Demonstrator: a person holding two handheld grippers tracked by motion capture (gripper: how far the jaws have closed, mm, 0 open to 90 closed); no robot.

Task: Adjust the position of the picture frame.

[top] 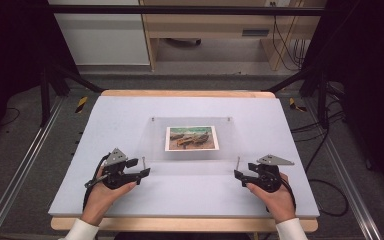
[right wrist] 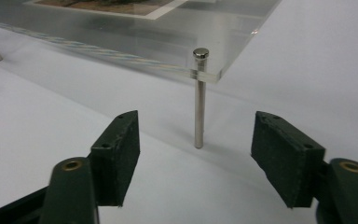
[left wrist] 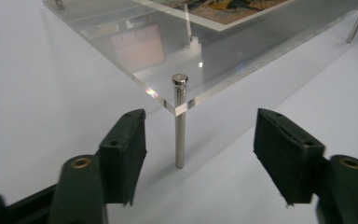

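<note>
A clear acrylic plate (top: 190, 120) stands on thin metal pins over a printed picture (top: 191, 138) in the middle of the table. My left gripper (top: 147, 171) is open beside the near left pin (top: 144, 163). In the left gripper view that pin (left wrist: 180, 121) stands just beyond the open jaws of my left gripper (left wrist: 200, 158), under the plate corner (left wrist: 168, 100). My right gripper (top: 236, 174) is open at the near right pin (top: 238, 163). The right gripper view shows this pin (right wrist: 199, 98) ahead of my right gripper (right wrist: 196, 156), holding the plate corner (right wrist: 209, 74).
The pale grey table mat (top: 105, 130) lies on a wooden top (top: 180, 93). A far pin (top: 153, 119) and another (top: 229, 118) hold the plate's back edge. Black frame posts (top: 45, 85) and cables (top: 330, 135) flank the table.
</note>
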